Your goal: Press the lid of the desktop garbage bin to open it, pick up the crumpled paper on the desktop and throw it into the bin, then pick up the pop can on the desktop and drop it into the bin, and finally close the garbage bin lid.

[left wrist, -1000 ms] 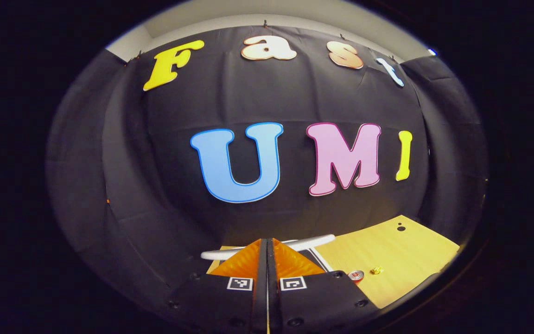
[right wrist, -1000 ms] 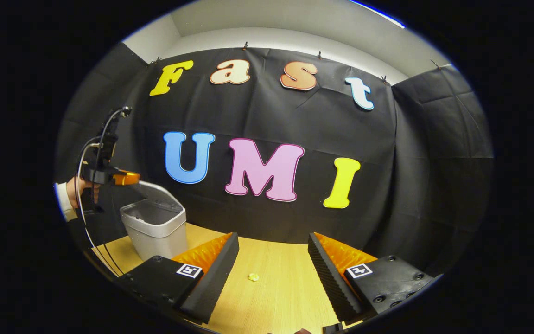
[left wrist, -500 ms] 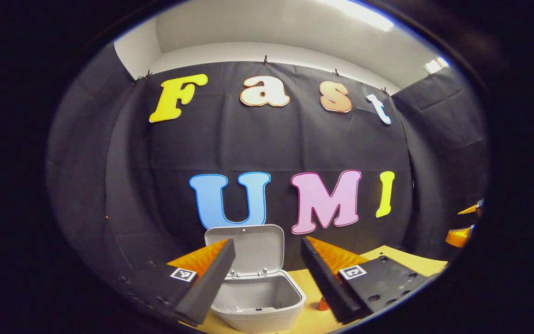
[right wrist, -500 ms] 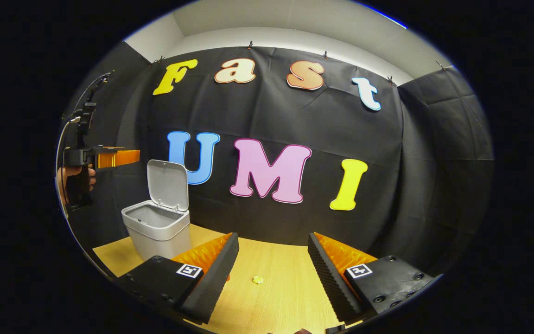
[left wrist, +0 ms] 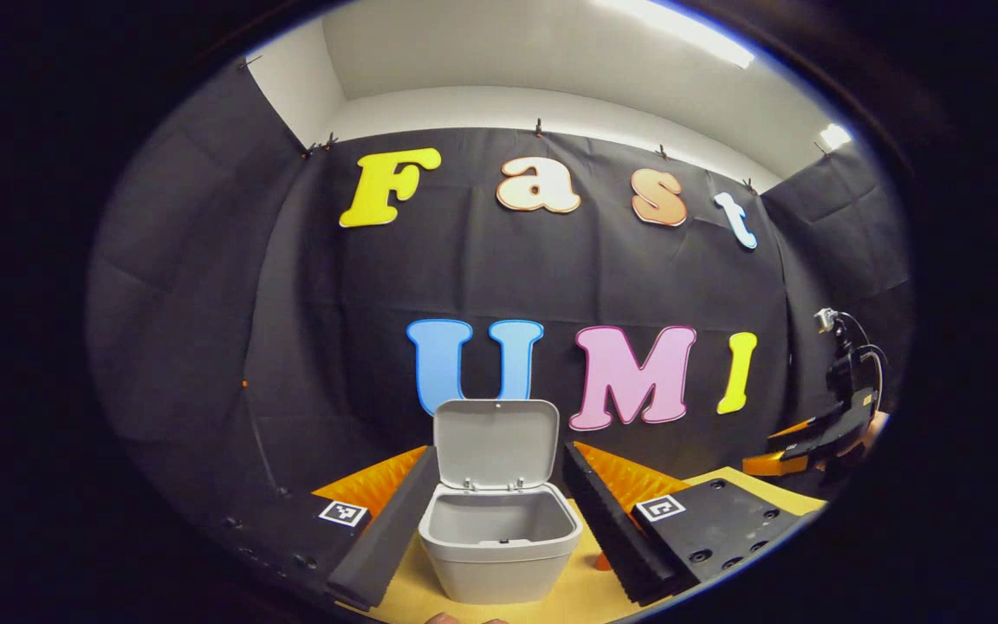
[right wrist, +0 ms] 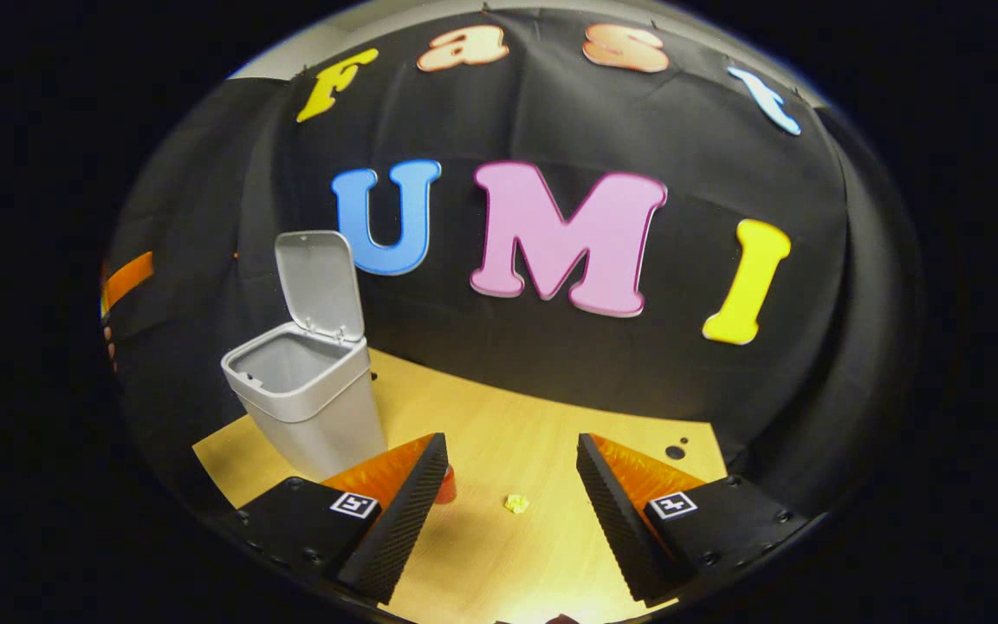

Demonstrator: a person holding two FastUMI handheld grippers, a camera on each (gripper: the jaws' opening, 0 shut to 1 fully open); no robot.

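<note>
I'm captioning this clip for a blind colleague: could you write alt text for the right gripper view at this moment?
A grey desktop bin stands at the left of a wooden table with its lid raised upright. The right gripper hovers with its jaws wide apart, a small yellow crumpled paper lying on the table between them. A red pop can peeks out beside one jaw.
</note>
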